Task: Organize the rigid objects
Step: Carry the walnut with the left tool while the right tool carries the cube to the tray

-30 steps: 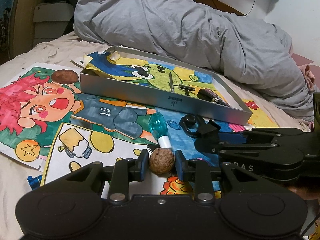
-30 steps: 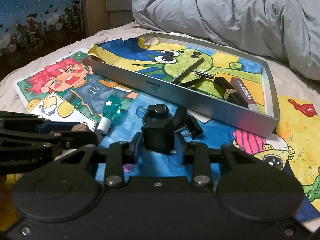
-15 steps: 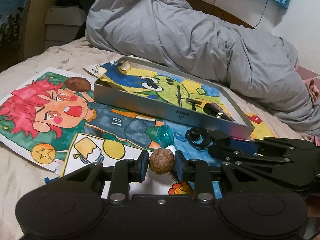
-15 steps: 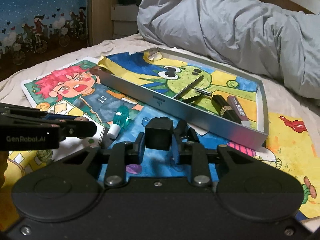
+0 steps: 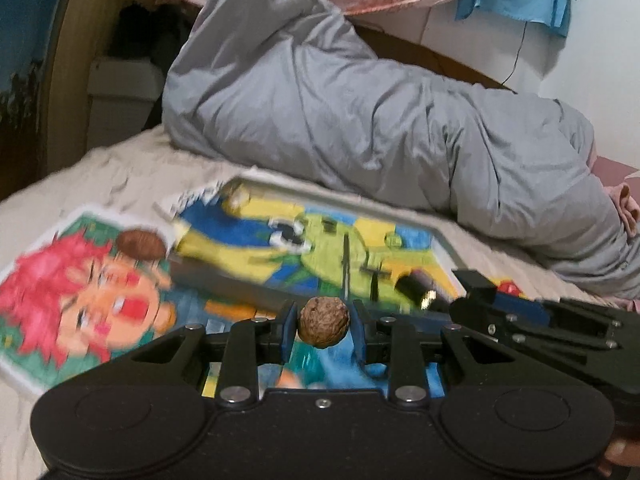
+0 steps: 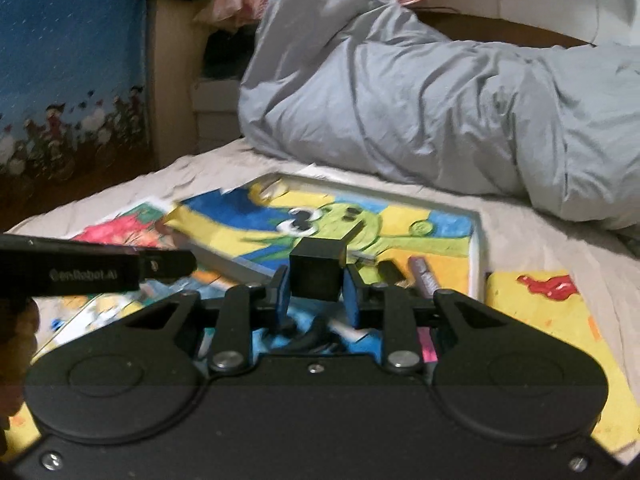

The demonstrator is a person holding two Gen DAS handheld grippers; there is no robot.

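1. Walnut (image 5: 324, 322) sits between the two blue pads of the left gripper (image 5: 324, 328), which is closed on it at its widest part. It is held up above the drawings, in front of the near wall of the silver tray (image 5: 224, 280). It is almost round, so I cannot name a long axis or a pointing direction; any turn in the grip would matter little.

2. Black clamp block (image 6: 318, 274) is pinched in the right gripper (image 6: 318, 292), closed on its two side faces. The block stands upright, with its flat top toward the tray. A darker part hangs under the fingers, but blur hides its shape, so its long axis is probably vertical and I cannot be sure.

3. Risks with the walnut: the shell is hard and round, and the pads touch it only at two small places. A quick swing or a small loosening could let it roll out and fall on the soft bed (image 5: 120, 176).

4. Risks with the block: the hanging part could catch the tray's wall when it goes over.

5. The two grippers are near each other, and they could bump when both go to the tray.

6. Inside the tray there are already a thin dark rod (image 5: 346, 264) and a dark tube with a gold band (image 5: 416, 286); a drop on them could scatter them. A second walnut (image 5: 142, 245) lies outside, at the tray's left corner.
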